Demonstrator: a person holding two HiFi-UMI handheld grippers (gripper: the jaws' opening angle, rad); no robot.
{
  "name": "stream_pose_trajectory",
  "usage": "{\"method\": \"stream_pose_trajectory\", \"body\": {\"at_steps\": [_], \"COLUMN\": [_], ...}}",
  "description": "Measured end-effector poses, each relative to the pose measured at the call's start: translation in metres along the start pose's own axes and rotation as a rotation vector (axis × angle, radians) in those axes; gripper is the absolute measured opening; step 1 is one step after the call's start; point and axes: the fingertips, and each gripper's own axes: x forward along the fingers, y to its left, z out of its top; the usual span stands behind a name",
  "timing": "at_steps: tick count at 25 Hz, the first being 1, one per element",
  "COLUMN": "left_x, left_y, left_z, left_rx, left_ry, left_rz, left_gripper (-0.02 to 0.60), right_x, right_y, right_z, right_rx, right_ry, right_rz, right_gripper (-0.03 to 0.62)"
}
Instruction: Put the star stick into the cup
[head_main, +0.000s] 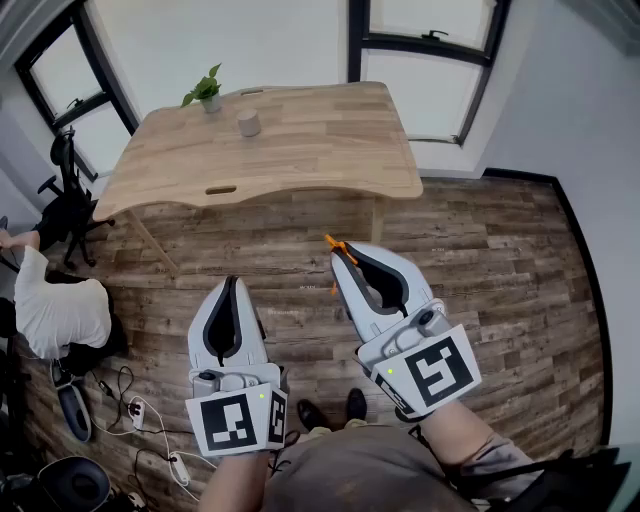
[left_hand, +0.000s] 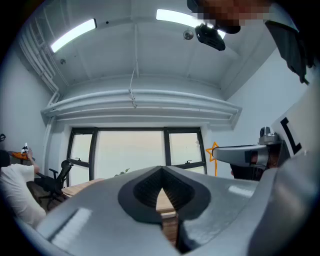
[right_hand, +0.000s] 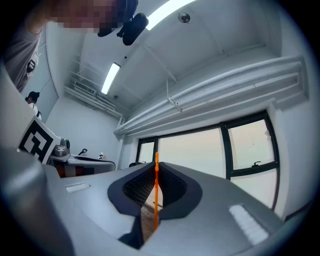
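Right claw (right_hand: 155, 169) is pinched on the orange star stick (right_hand: 156, 200); the stick is gripped lengthwise between the pads, with its star end protruding past the tips. Left claw (left_hand: 161, 172) is pressed together, with nothing held. Both are held above the wooden floor (head_main: 500, 250). The cup (head_main: 248, 123) is noted well ahead of both claws, upright on the counter (head_main: 320, 160), near a small potted plant (head_main: 207, 92).

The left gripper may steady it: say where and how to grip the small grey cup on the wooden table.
Probably the side wall of the small grey cup, jaws astride, coming over the near edge of the wooden table: it stands upright, and the potted plant occupies its far left.
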Motion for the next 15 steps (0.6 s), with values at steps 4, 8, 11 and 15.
{"method": "stream_pose_trajectory", "body": {"at_steps": [4,8,11,15], "left_x": [0.002,0.009,0.013,0.017], "left_y": [-0.005,-0.011,-0.018,-0.027], "left_z": [0.003,0.0,0.0,-0.004], "left_rx": [0.003,0.0,0.001,-0.001], "left_ry": [-0.003,0.004,-0.001,-0.005], "left_rz": [-0.002,0.002,0.007,0.015], "left_gripper": [0.0,0.0,0.0,0.002], "right_x": [-0.003,-0.003,-0.003,-0.006], "right_y": [-0.005,-0.011,-0.015,-0.024], "right_z": [0.002,-0.001,0.0,-0.004], "right_rx": [-0.001,0.015,0.014,0.021], "right_ry": [0.0,0.003,-0.002,-0.012], "right_rz": [-0.005,0.006,0.02,0.048], "right_gripper": [0.044,0.044,0.044,0.044]}}
